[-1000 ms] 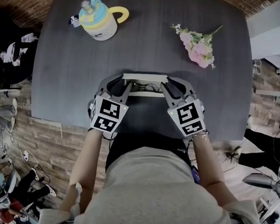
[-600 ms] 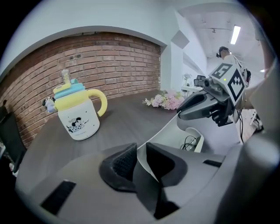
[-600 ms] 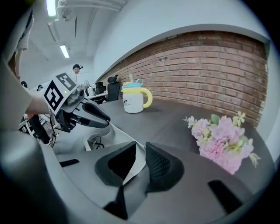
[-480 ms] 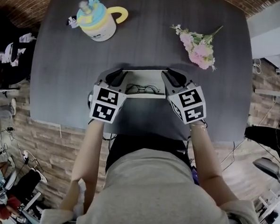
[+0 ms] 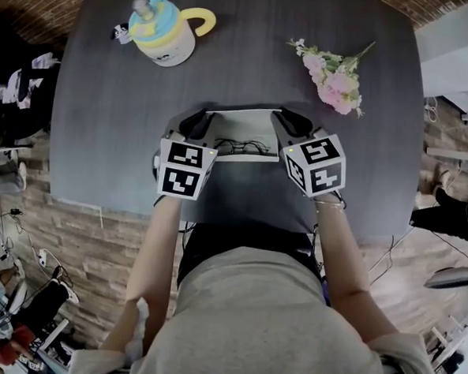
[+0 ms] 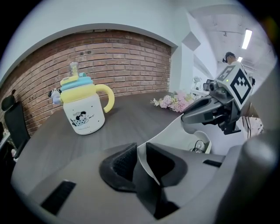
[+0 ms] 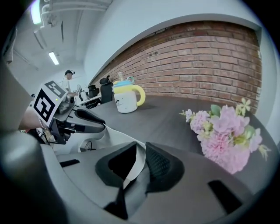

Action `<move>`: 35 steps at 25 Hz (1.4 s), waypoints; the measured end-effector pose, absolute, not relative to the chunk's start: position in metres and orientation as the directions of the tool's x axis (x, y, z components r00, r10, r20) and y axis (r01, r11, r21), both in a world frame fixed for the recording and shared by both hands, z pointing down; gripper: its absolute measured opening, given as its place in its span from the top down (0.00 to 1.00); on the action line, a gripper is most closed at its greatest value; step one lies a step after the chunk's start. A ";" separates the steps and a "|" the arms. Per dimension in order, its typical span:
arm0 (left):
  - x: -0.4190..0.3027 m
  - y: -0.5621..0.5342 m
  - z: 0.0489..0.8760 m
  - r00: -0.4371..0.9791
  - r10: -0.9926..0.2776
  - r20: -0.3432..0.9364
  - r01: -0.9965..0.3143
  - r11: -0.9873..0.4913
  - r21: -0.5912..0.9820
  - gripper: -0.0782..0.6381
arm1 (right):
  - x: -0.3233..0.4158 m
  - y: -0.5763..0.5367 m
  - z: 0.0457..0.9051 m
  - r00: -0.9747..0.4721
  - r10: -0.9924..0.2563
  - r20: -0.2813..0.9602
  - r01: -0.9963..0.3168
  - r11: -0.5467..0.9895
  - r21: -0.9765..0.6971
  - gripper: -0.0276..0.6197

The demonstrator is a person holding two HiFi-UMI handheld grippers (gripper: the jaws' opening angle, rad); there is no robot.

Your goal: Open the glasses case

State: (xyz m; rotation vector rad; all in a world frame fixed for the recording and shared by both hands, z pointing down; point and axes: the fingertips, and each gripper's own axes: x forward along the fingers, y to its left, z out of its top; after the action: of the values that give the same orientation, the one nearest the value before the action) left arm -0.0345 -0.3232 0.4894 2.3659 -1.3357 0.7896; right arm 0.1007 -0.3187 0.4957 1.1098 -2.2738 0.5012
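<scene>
The white glasses case (image 5: 244, 154) lies near the table's front edge with its lid flap (image 5: 242, 118) raised. Dark-framed glasses (image 5: 240, 148) show inside. My left gripper (image 5: 196, 126) pinches the flap's left corner, and the thin white flap (image 6: 151, 153) runs between its pads. My right gripper (image 5: 290, 126) holds the flap's right corner. Its jaws are closing, with the flap (image 7: 136, 159) between them. Each gripper view shows the other gripper: the right gripper (image 6: 205, 113) across the flap, and the left gripper (image 7: 85, 117) likewise.
On the dark grey table (image 5: 104, 119), a white mug (image 5: 166, 32) with a yellow handle and blue lid stands at the back left. A bunch of pink flowers (image 5: 332, 76) lies at the back right. Beyond the table stands a brick wall (image 6: 127, 61).
Both grippers have moved a little further onto the table and rolled. The flap has swung up and back between them, and more of the glasses now shows.
</scene>
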 end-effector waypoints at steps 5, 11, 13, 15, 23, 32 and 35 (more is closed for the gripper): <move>-0.035 -0.320 0.489 0.421 -0.683 0.597 -0.856 -0.517 0.013 0.78 | 0.099 -0.314 0.499 -0.500 -0.586 0.637 -0.803 0.589 -0.088 0.82; -0.037 -0.313 0.487 0.432 -0.678 0.595 -0.861 -0.507 0.047 0.78 | 0.101 -0.310 0.494 -0.499 -0.600 0.626 -0.809 0.581 -0.088 0.78; -0.039 -0.311 0.484 0.430 -0.684 0.590 -0.863 -0.502 0.047 0.76 | 0.101 -0.309 0.491 -0.503 -0.603 0.619 -0.811 0.576 -0.098 0.77; -0.041 -0.309 0.482 0.424 -0.693 0.582 -0.870 -0.491 0.049 0.73 | 0.103 -0.309 0.489 -0.510 -0.608 0.608 -0.815 0.568 -0.115 0.76; -0.047 -0.300 0.459 0.435 -0.729 0.528 -0.883 -0.459 0.095 0.71 | 0.105 -0.305 0.469 -0.545 -0.633 0.549 -0.817 0.548 -0.179 0.75; -0.035 -0.287 0.411 0.572 -0.732 0.369 -0.818 -0.545 0.186 0.73 | 0.089 -0.289 0.428 -0.615 -0.633 0.470 -0.778 0.586 -0.228 0.76; -0.038 -0.285 0.399 0.581 -0.746 0.325 -0.814 -0.543 0.207 0.80 | 0.086 -0.283 0.415 -0.632 -0.628 0.453 -0.763 0.605 -0.225 0.84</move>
State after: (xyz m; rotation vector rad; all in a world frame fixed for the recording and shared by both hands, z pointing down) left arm -0.0382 -0.2849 0.3988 2.4801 -1.2702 0.2828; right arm 0.0861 -0.2832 0.4147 1.1253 -2.5061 0.5771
